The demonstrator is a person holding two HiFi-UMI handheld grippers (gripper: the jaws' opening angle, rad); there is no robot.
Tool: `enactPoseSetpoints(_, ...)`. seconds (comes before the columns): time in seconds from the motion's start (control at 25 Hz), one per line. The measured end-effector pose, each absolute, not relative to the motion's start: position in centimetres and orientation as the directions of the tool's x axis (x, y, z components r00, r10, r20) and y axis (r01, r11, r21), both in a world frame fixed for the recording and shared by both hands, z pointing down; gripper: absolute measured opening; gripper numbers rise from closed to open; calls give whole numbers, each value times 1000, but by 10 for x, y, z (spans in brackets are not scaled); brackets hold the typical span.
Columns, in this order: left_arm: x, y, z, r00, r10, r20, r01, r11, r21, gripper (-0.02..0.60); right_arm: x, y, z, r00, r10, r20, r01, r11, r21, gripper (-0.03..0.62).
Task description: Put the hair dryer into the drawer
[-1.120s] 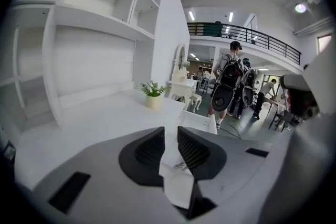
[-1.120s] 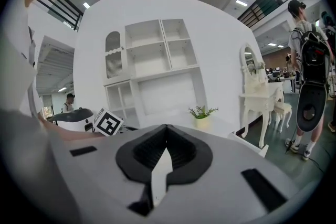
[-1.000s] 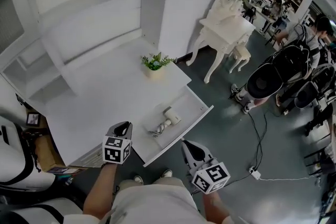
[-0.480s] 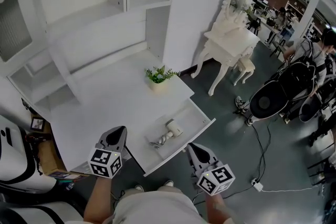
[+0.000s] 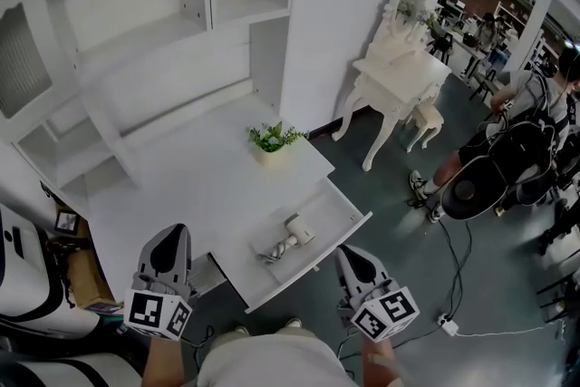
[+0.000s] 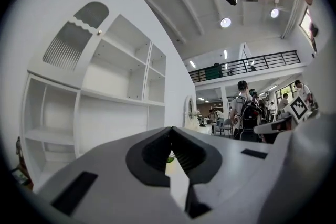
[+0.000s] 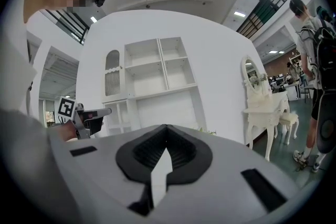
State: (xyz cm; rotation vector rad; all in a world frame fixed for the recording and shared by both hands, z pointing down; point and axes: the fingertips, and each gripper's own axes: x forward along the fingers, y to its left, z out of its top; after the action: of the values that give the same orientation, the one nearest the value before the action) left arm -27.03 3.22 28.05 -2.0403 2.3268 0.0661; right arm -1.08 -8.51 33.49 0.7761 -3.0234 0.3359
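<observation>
A white hair dryer [image 5: 292,234] lies inside the open drawer [image 5: 349,215] of the white desk [image 5: 172,186], its cord bunched at its left end. Both grippers are held up in front of the desk, away from the drawer. The left gripper [image 5: 172,233] [image 6: 170,128] is left of the drawer's near corner, shut and empty. My right gripper [image 5: 352,253] [image 7: 166,127] is off the drawer's front right, its jaw tips meeting with nothing between them. In both gripper views the jaws point level at the shelving, and the hair dryer is hidden.
A small potted plant [image 5: 271,140] stands on the desk's back right corner, under white shelving [image 5: 181,4]. A white dressing table [image 5: 399,59] with a mirror stands to the right. Strollers and people [image 5: 489,177] fill the far right. A cable and power strip [image 5: 446,320] lie on the floor.
The left gripper has moved away from the drawer toward the lower left of the head view and looks larger. The right gripper has drifted slightly right and lower. The hair dryer has stayed in the drawer.
</observation>
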Motion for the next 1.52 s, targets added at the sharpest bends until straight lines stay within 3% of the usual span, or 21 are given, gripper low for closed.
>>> enactPoseSetpoints(0.6, -277, 93, 228, -280, -936, -215, -956, 291, -22, 15, 4, -103, 304, -871, -491, -14, -480, 857, -189, 8)
enactPoseSetpoints(1.52, -277, 114, 244, -310, -930, -196, -950, 311, 29, 15, -23, -80, 308, -902, -431, 16, -427, 886, -183, 8)
